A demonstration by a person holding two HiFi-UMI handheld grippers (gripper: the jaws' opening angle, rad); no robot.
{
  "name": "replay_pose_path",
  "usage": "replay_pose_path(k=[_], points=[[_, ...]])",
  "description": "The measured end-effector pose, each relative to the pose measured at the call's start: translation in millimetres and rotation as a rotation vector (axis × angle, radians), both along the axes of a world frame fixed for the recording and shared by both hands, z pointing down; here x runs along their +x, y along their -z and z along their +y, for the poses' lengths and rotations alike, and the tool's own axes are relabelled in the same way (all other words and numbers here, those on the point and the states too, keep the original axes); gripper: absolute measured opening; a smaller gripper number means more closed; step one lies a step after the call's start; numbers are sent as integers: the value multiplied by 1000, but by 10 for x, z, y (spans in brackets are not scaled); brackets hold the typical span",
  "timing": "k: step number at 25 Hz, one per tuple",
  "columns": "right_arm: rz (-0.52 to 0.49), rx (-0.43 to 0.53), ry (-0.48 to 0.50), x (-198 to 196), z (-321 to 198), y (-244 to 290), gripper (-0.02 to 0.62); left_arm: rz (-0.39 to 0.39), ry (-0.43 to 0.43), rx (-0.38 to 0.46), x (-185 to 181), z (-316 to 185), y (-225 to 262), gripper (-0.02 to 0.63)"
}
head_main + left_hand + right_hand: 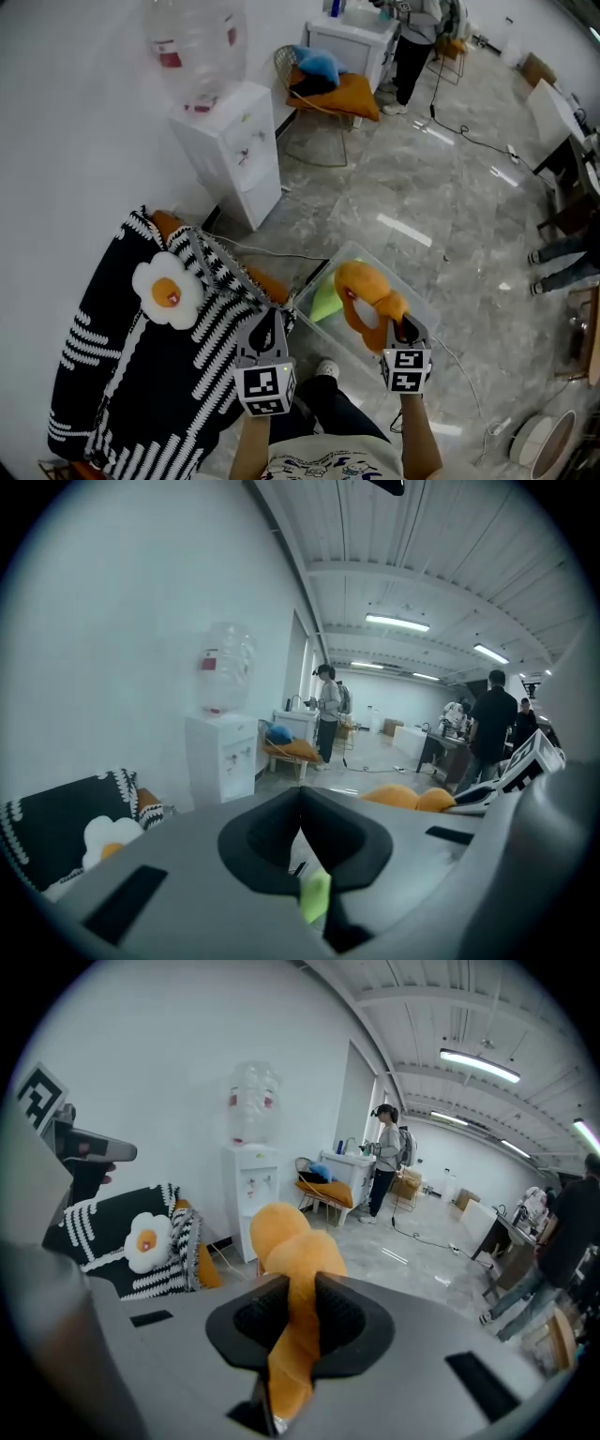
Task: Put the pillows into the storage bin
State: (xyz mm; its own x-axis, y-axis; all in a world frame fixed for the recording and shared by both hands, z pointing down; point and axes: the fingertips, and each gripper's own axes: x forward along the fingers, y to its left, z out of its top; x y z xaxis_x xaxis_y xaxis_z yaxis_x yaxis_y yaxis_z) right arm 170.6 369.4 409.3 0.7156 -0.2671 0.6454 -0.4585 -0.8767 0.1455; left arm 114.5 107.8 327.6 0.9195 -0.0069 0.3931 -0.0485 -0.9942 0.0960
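Right jaws: the right gripper (302,1307) is clamped on a narrow fold of the orange pillow (286,1241). The plump bulk sits beyond the tips, and a tail of fabric runs back between the pads.
Left jaws: the left gripper (300,822) has its jaws pressed together with nothing caught in them. A sliver of green shows below the tips.
Pillow's place: in the head view the orange pillow (364,286) hangs off the right gripper (394,326), over the clear storage bin (370,251) on the floor. It looks clear of the rim, not yet inside.
Already in the bin: a green pillow (325,298), ahead of the right jaws and toward the left gripper (269,319).
Still out: an egg pillow (167,289) on a striped cushion (131,366), to the far side of the left jaws.
Risk, grip: the hold is on a thin pinch only, with the weight out front. I judge a swing or tilt could let the fabric creep out of the pads before the pillow is low enough.
Risk, early drop: opening from this height could let a soft, round pillow bounce off the green one and roll over the rim to the floor.
Risk, aim: the bulk hides the bin edge beneath the jaws, so lowering blind could snag the rim and shove the light bin.
Risk, left side: I see little, as those jaws are empty and apart from the bin.
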Motion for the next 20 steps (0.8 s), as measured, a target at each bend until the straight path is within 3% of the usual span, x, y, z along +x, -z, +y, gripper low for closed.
replay_pose_path(k=[9,20], points=[[-43,0,-101,389,584,-289,72,-61,-100,19,624,634,-221,14],[-136,13,-356,783,1037,-926,72,-138,-290,33,1442,1143,-723,14]])
